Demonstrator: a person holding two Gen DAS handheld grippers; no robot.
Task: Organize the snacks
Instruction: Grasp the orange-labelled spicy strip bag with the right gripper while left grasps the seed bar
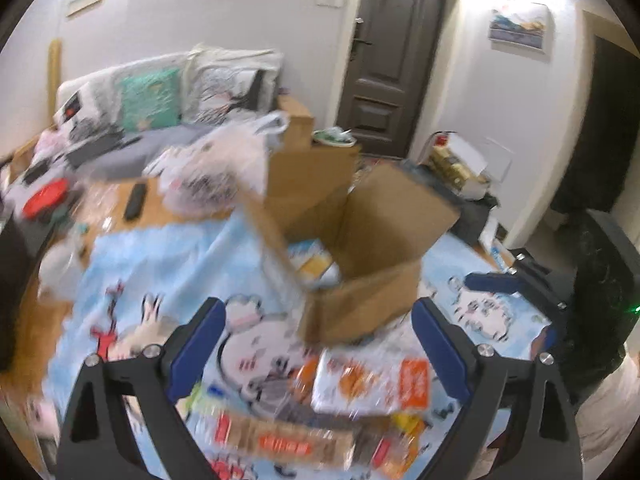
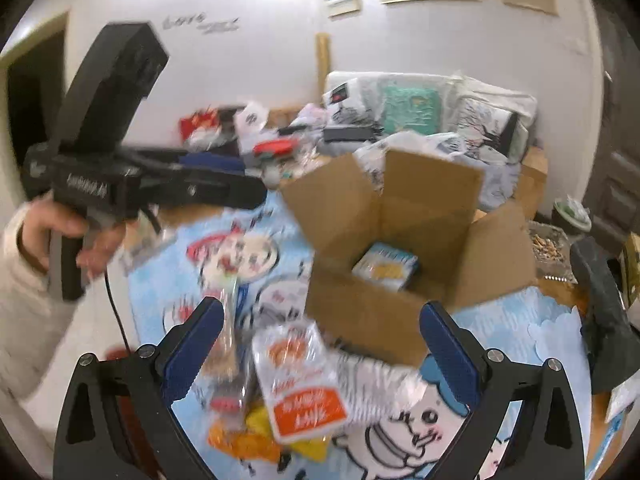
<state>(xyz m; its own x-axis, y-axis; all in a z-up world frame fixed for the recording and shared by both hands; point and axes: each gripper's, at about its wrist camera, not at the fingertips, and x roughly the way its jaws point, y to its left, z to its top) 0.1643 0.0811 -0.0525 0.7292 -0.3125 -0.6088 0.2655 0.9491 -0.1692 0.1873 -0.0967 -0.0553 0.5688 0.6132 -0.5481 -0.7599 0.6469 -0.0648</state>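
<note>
An open cardboard box (image 1: 360,264) (image 2: 400,248) stands on the cartoon tablecloth with a blue-and-yellow snack pack (image 2: 386,266) (image 1: 312,264) inside. A white-and-orange snack bag (image 1: 372,384) (image 2: 300,380) lies in front of the box among several other packets (image 1: 280,440) (image 2: 248,436). My left gripper (image 1: 318,344) is open and empty above the snack pile. My right gripper (image 2: 322,348) is open and empty above the white-and-orange bag. The left gripper's body (image 2: 132,184) shows in the right wrist view, held by a hand.
A white plastic bag (image 1: 220,164) lies behind the box. A black remote (image 1: 134,202) and a red lid (image 1: 44,200) sit on the wooden table at the left. A sofa with cushions (image 1: 160,96) stands behind. More cardboard boxes (image 1: 312,168) are beyond the table.
</note>
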